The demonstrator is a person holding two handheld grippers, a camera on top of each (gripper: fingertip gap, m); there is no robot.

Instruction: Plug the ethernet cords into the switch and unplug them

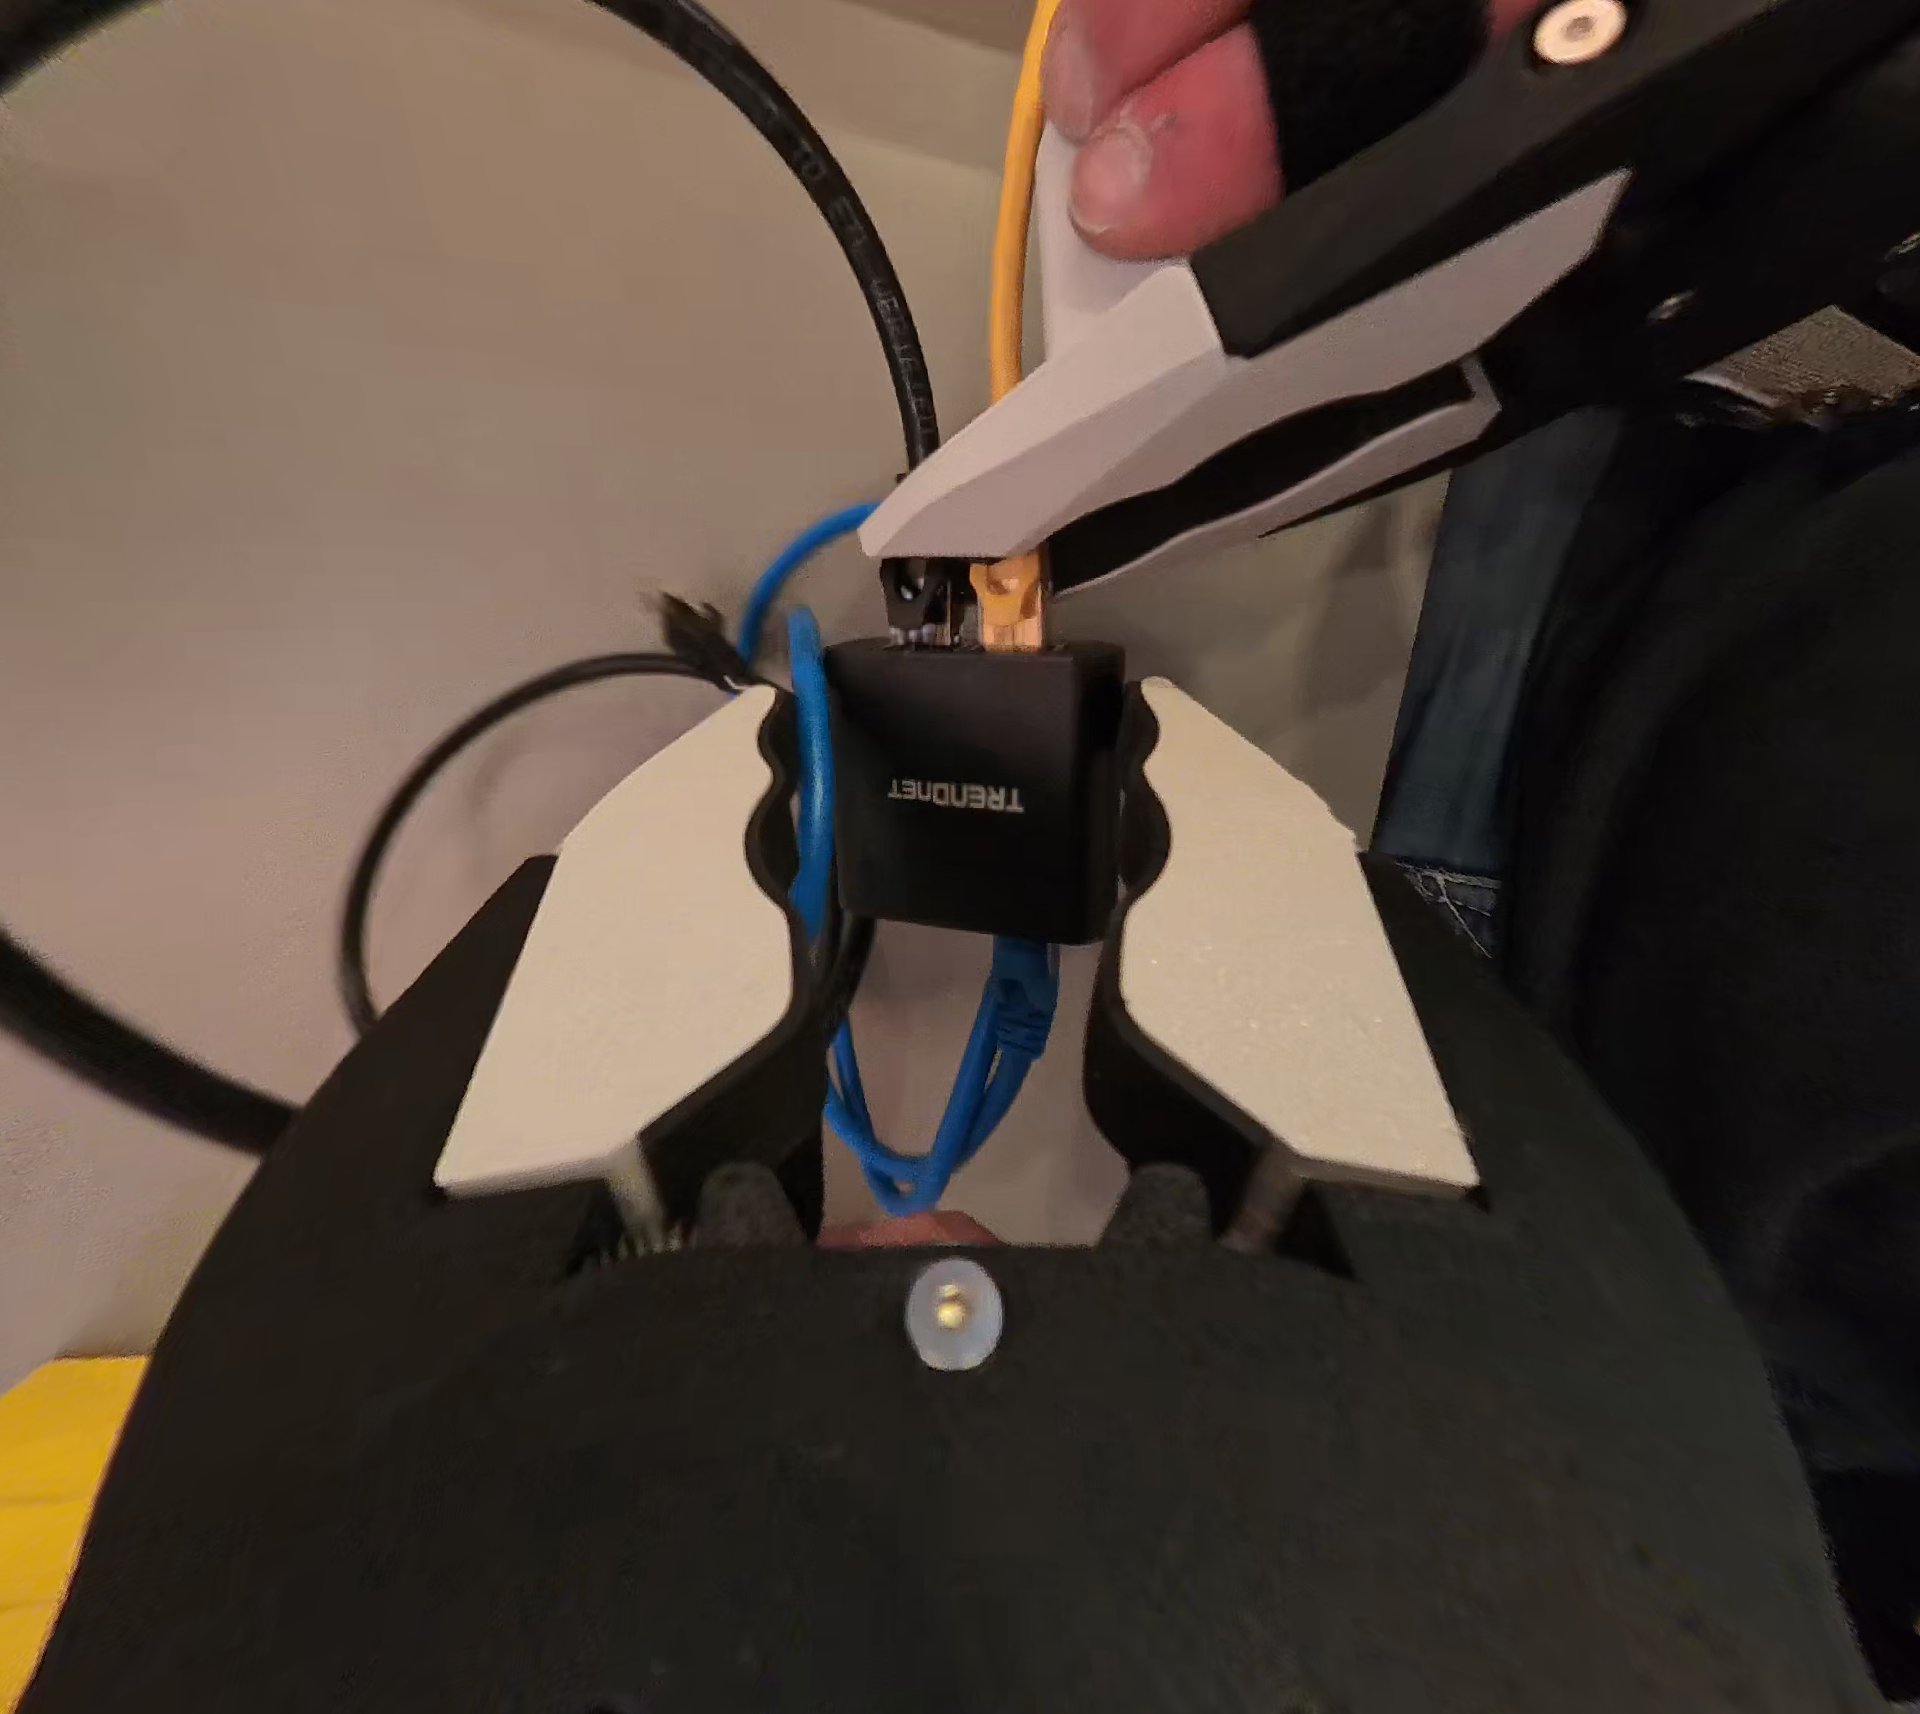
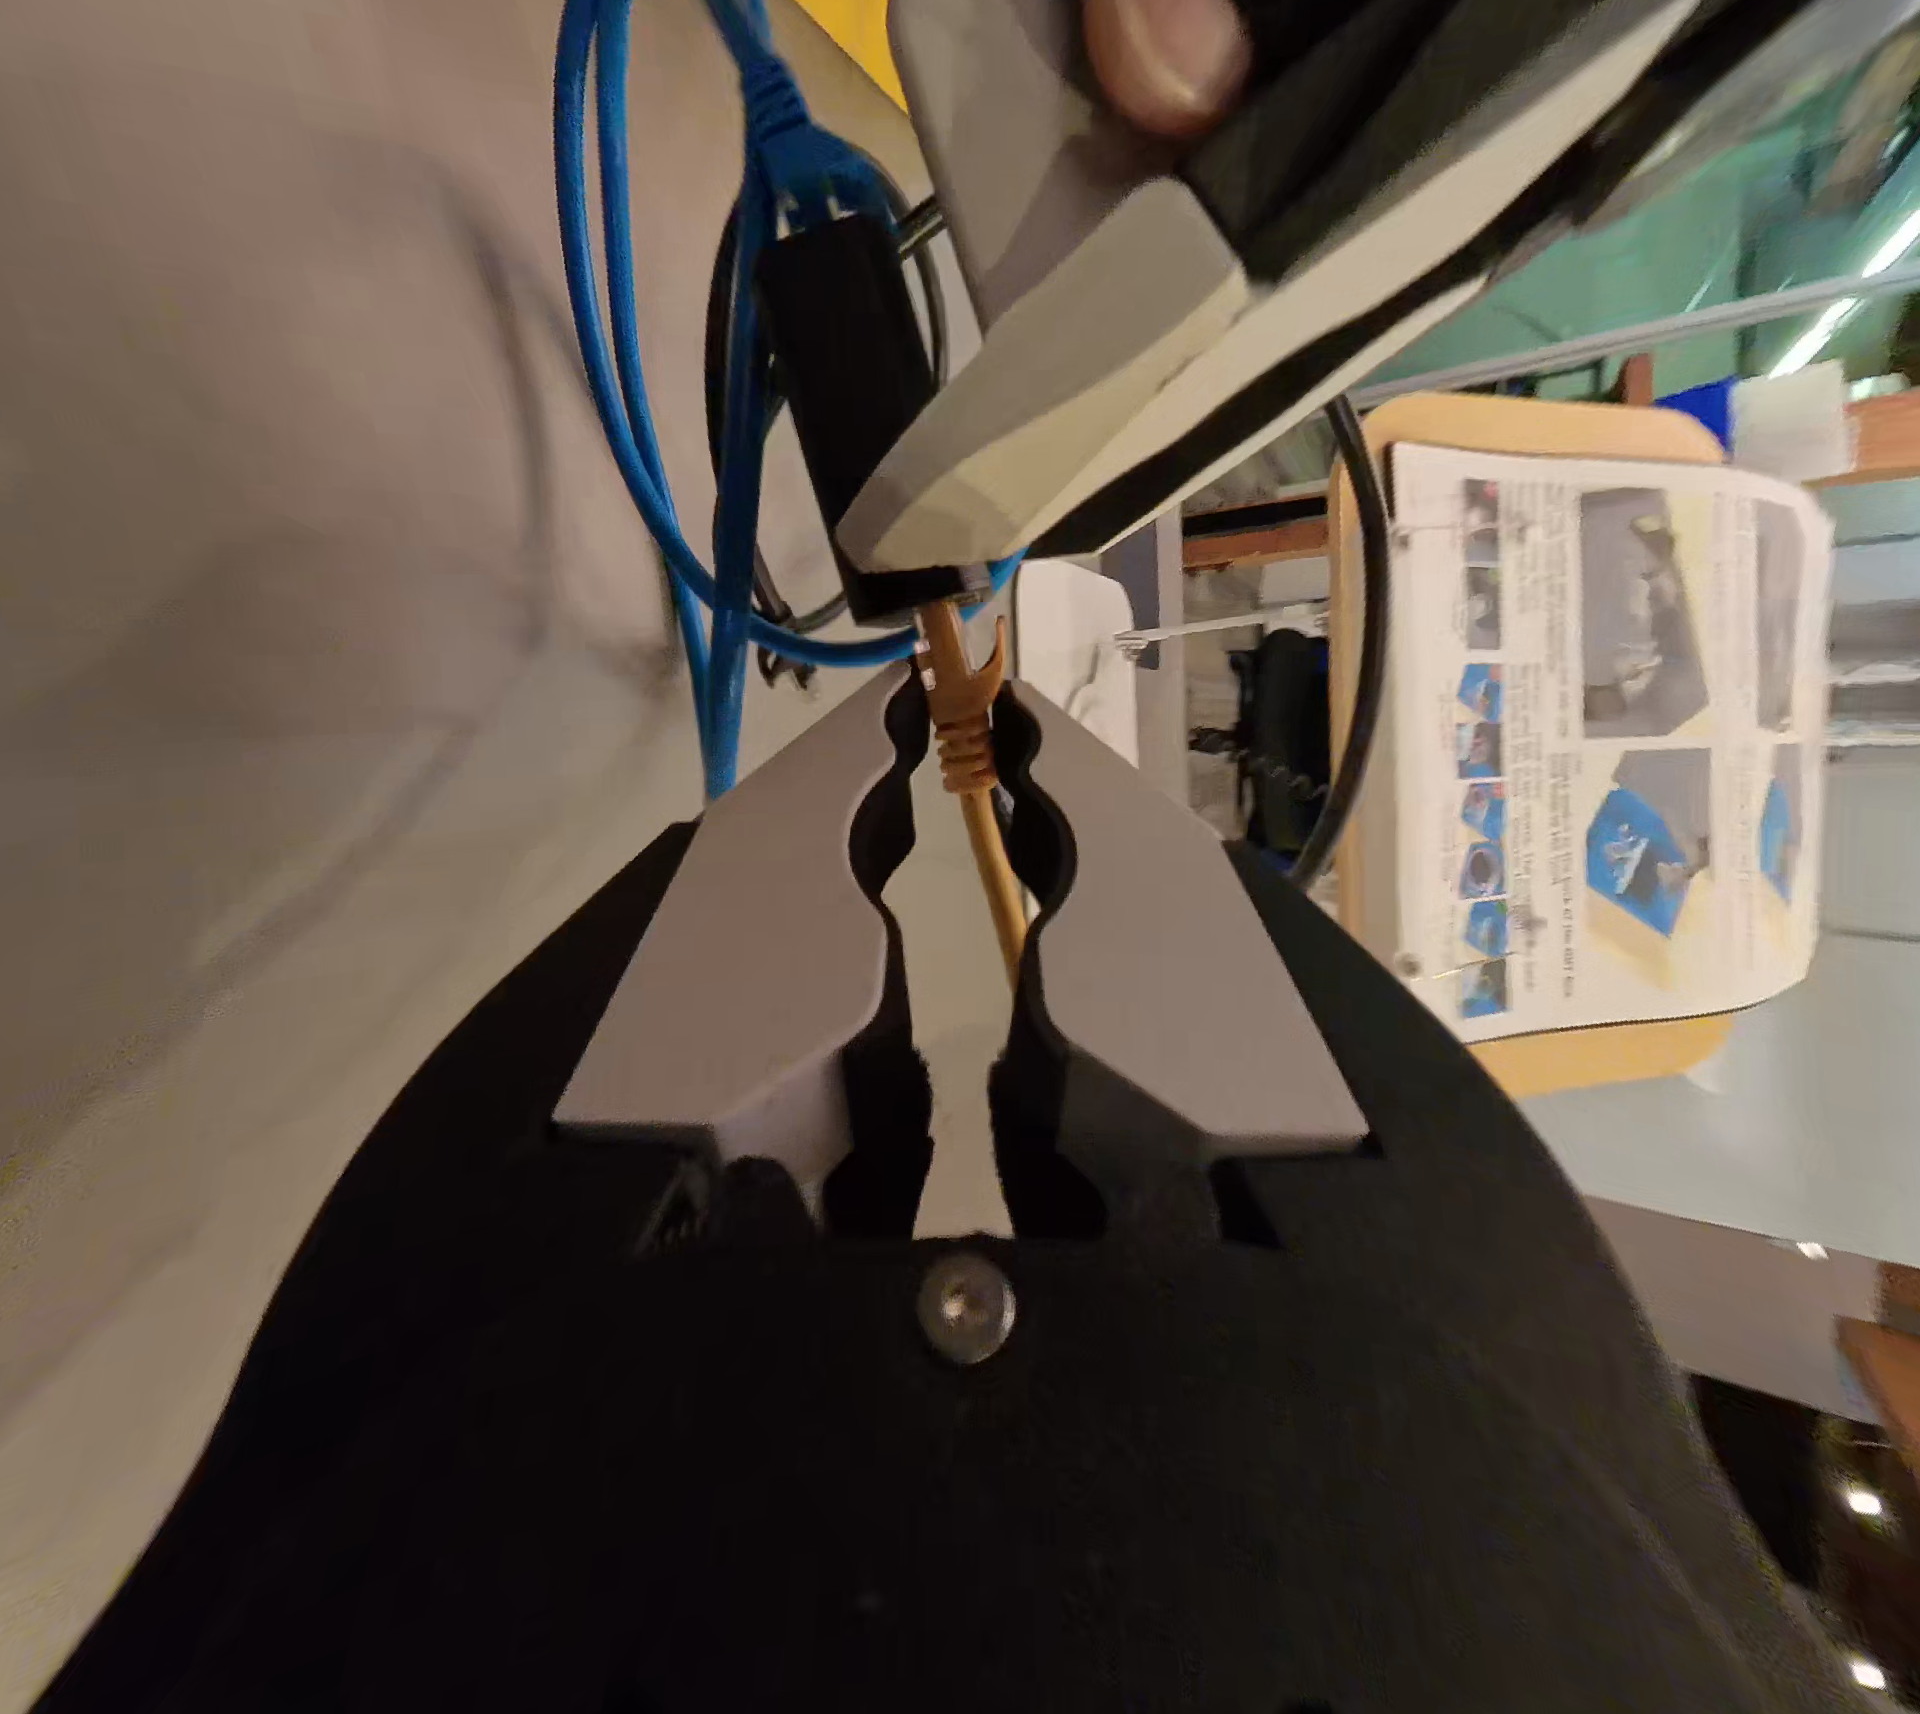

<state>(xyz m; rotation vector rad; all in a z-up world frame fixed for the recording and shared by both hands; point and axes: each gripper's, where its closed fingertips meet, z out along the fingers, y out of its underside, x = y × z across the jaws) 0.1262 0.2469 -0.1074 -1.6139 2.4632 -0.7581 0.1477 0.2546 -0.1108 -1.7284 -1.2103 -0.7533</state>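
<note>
Grey worktop lies behind everything, with a black cord looping across it and a blue cord trailing by the switch. My left gripper clamps the small black switch by its sides, ports facing away from me. My right gripper is closed on the yellow cord at its plug boot, the plug sitting at a port beside a black plug. I cannot tell whether it is fully seated. I judge this the insertion or removal of yellow; next calls for a straight move along the port axis, latch minded.
</note>
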